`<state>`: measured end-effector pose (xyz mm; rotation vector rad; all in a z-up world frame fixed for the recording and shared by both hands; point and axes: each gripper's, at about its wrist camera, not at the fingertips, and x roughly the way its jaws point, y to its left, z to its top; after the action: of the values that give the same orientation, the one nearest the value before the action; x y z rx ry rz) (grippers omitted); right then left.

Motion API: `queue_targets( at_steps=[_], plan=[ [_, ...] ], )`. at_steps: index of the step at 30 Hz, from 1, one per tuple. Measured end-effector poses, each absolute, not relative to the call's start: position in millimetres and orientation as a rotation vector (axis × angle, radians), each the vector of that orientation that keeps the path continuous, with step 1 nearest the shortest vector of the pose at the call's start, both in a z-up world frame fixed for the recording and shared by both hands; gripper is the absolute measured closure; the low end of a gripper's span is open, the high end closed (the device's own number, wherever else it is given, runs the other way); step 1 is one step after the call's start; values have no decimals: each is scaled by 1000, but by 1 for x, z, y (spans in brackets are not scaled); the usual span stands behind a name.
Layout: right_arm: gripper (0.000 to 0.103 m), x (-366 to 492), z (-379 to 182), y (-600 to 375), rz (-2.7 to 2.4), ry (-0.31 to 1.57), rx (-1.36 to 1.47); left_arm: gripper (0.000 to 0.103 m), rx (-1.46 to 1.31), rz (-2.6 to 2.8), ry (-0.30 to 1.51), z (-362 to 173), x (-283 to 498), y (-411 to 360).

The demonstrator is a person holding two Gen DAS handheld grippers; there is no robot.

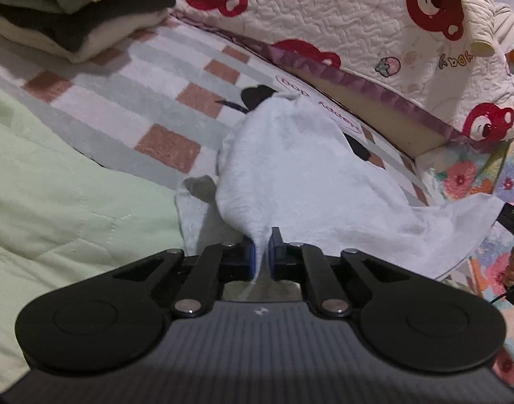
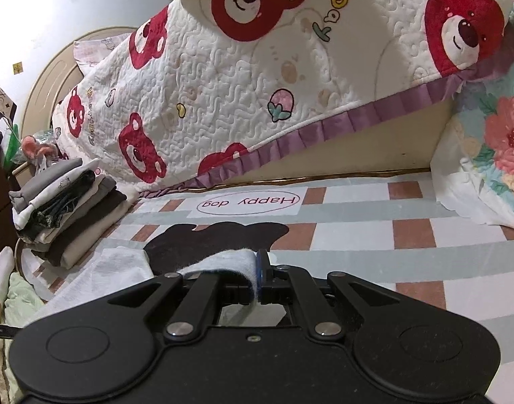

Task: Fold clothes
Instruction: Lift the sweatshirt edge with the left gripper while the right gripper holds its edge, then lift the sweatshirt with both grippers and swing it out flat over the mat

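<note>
Cloth: pale, fleecy white garment (image 1: 290,168), lying rumpled on the checked blanket (image 1: 129,101) that covers the bed, part of it draped over the blanket's dark dog figure (image 2: 216,239).
Left tool: left tool (image 1: 263,252) has its jaws closed tight on a gathered point of the garment's near edge.
Right tool: right tool (image 2: 257,269) is likewise pinched shut on a thick edge of the same cloth, which curls over its left finger.
Stage: both edges held, the garment not yet flat or squared; I judge a fold is under way.
Doing it well: hold both grips level and the edge between them taut, carry it over evenly so corners meet, lay it down without dragging the cloth beneath.
Stack: folded clothes (image 2: 68,202) piled at the blanket's far corner, well apart from the garment.
Containers: none in view; the pile sits straight on the bed.
</note>
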<state>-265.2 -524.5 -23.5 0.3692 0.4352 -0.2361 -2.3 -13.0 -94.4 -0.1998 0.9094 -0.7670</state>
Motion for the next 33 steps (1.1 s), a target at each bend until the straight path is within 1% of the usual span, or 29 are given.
queue_targets(
  at_steps=[3,7,10,12,13,15,16,19,20,22,24,25,27,29,31,33],
  plan=[
    [101,-266,-22,-519,-215,418,320,99,-189,-717,861,-75,-5,-13],
    [101,-288,5,-516,-195,319,353,100,-199,-711,710,-23,-23,-3],
    [101,-332,15,-511,-173,274,434,100,-236,-714,618,13,-50,19],
    [101,-361,21,-508,-158,245,489,100,-204,-707,593,26,-68,34],
    [101,-376,24,-507,-150,230,516,100,-176,-704,646,16,-63,29],
    [101,-389,2,-504,-110,316,576,100,-119,-695,757,-6,-51,20],
    [101,-387,-16,-502,-99,387,589,100,-90,-690,812,-16,-45,15],
    [101,-337,-75,-511,-93,591,647,100,-1,-672,976,-49,-27,1],
    [101,-320,-95,-514,-91,658,666,100,33,-669,980,-42,-3,-19],
    [100,-263,-114,-532,-53,727,749,100,100,-662,984,-28,47,-62],
    [100,-190,-104,-561,-23,753,876,100,168,-654,986,-14,98,-104],
    [100,-160,-88,-577,-38,732,931,100,213,-624,908,18,117,-121],
    [100,-110,-15,-609,-111,597,872,100,302,-559,745,84,156,-155],
    [100,-90,77,-621,-177,413,685,100,388,-493,580,150,194,-189],
    [100,-89,170,-621,-213,265,531,100,302,-486,456,224,202,-194],
    [101,-121,216,-611,-207,134,476,100,278,-454,254,294,184,-193]
  ],
)
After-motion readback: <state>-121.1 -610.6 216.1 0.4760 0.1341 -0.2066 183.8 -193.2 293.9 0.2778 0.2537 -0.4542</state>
